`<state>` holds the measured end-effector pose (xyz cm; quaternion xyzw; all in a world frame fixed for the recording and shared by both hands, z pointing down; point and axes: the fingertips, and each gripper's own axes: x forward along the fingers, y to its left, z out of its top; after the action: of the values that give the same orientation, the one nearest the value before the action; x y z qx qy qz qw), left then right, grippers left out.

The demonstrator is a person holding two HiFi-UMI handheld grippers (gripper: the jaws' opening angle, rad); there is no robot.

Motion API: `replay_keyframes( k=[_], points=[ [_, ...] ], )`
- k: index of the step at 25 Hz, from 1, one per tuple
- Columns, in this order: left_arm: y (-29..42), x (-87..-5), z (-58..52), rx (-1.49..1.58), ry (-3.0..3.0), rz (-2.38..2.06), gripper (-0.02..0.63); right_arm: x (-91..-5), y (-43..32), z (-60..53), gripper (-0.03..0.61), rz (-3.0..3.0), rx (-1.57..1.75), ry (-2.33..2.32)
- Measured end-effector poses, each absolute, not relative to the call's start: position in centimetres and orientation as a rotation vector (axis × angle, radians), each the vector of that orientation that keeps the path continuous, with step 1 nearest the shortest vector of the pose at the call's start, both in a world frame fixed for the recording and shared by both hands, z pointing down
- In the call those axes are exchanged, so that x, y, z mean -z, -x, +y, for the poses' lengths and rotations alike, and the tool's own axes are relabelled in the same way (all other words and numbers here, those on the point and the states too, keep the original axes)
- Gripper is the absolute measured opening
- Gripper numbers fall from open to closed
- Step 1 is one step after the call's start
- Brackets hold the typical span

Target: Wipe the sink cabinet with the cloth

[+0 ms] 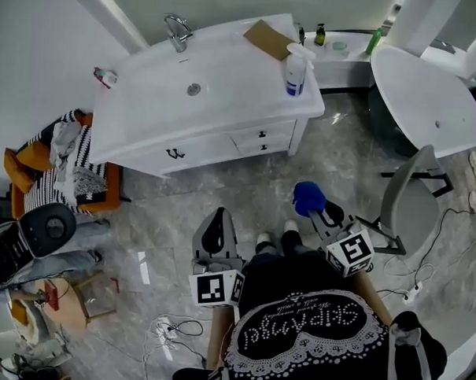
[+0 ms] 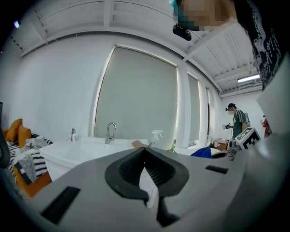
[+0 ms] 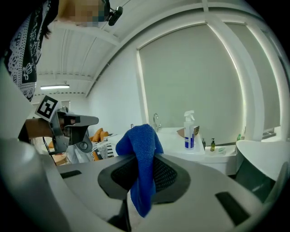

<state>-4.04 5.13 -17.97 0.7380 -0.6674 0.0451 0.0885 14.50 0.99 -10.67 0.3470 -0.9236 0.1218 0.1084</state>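
Right hand-held gripper (image 3: pixel 144 174) clamps blue cloth (image 3: pixel 141 154).

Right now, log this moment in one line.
left gripper: shut, empty | right gripper: shut on blue cloth | sink cabinet: ahead, untouched

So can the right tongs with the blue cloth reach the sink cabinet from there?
Probably not yet. The right tongs, shut on the blue cloth, have a stretch of floor between them and the sink cabinet. Nothing blocks the way, so stepping closer should do it.
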Motion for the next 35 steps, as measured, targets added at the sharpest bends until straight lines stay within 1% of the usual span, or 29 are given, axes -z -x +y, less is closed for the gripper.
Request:
replay_keyframes(
  k=[11,19,24,28,32,35],
  points=[
    [9.2,18.8,5.4,-0.136,-2.207,-1.939,0.003,10.0,-11.1,1.6,0.058,-2.656,-0.478,-1.154],
    [10.0,17.0,2.3,-0.134,-2.168,-2.010,0.005,7.8,-8.6,-3.4,0.058,-2.729,-0.548,-1.117],
    [9.7,12.3,0.4,-0.129,-2.147,-2.027,0.005,4.8,-6.0,-8.1,0.058,-2.792,-0.484,-1.148],
    [9.8,7.4,-0.9,-0.127,-2.179,-1.994,0.003,-0.1,-2.7,-11.0,0.058,-2.726,-0.291,-1.217],
    [11.2,-0.2,-2.1,-0.184,-2.247,-2.020,0.005,-7.4,1.5,-14.3,0.058,-2.679,-0.176,-1.260],
    [13.2,-7.0,-2.8,-0.148,-2.237,-2.069,0.005,-12.0,4.7,-17.0,0.058,-2.741,-0.169,-1.297]
  ],
)
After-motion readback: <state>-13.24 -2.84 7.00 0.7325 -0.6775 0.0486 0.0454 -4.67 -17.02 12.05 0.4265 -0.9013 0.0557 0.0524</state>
